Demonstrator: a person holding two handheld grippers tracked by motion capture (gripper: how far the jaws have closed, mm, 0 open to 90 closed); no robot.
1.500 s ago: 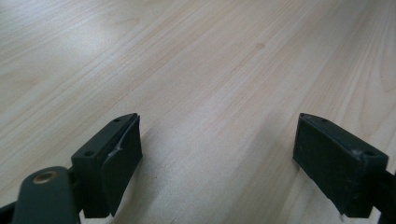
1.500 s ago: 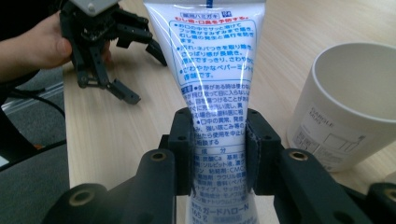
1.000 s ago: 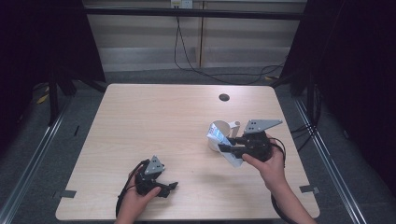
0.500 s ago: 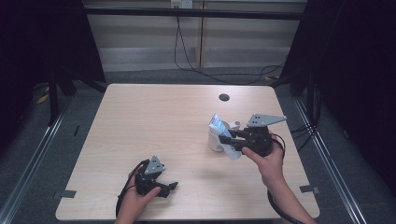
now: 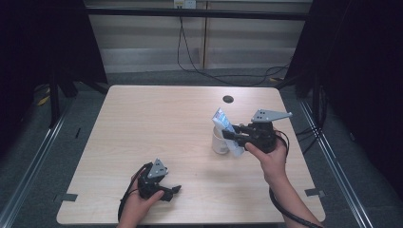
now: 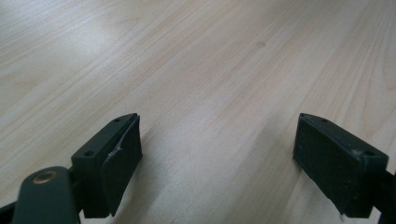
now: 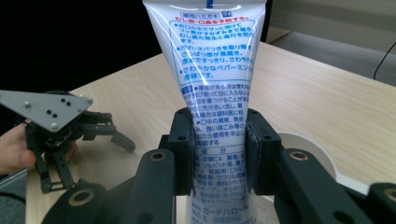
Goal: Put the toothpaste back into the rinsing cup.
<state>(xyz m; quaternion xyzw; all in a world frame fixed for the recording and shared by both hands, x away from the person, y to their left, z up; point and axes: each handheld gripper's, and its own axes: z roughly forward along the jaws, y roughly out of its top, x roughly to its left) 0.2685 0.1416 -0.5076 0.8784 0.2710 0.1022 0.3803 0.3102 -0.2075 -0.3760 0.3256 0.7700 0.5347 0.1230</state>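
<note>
The right gripper [image 7: 219,154] has its two black jaws clamped on a white toothpaste tube [image 7: 212,70], pinching it around the lower-middle of the body, with the flat crimped end sticking up above the jaws. The tube's back label is all Japanese print in blue with a red line near the top; you can make out "ペパーミント" in the blurb, an ingredients block lower down, and what looks like "165 g" plus "ガードハロー" at the very bottom. In the high view that same gripper [image 5: 234,136] holds the tube [image 5: 223,122] tilted over a small white cup [image 5: 219,142] on the right half of the wooden table [image 5: 157,118], tube bottom right at or in the cup, hard to say which. The left gripper [image 6: 217,161] is way off at the near left edge, jaws spread wide with just bare tabletop wood between them, resting low by the person's left hand [image 5: 138,206]. A dark round hole [image 5: 228,99] sits near the table's far edge.
</note>
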